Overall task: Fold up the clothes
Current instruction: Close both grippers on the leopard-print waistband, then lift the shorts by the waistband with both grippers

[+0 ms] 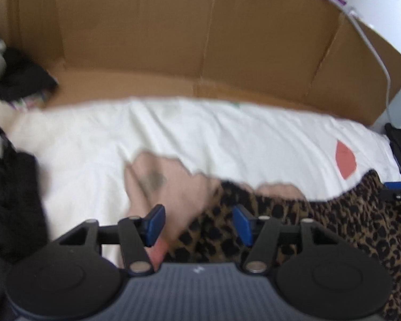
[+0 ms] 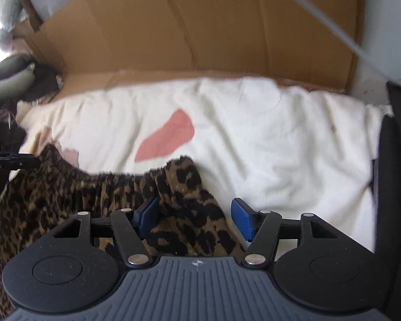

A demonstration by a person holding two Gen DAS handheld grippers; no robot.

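Surface: a bed under a white cover (image 2: 267,139) with a red patch (image 2: 167,136), cardboard sheet (image 1: 173,40) standing along its far side
Garment: leopard-print garment (image 2: 66,200) lies on the near part of the bed, its gathered top edge running left to right between the two grippers
Pink piece: a pale pink cloth (image 1: 168,184) shows at the garment's left end, partly under the print; blur hides whether it is a lining or a separate item
Left gripper (image 1: 197,223): jaws apart, nothing pinched; the seam between pink cloth and print lies in the gap, just under the blue pads
Right gripper (image 2: 196,220): jaws apart, over the garment's right corner, print fabric between the pads but not squeezed
Key relation: the garment's long axis runs across, one end under each gripper, both equally close
Likely next move: close on both corners at once and carry that edge over
Risk: the left side could catch pink cloth alone
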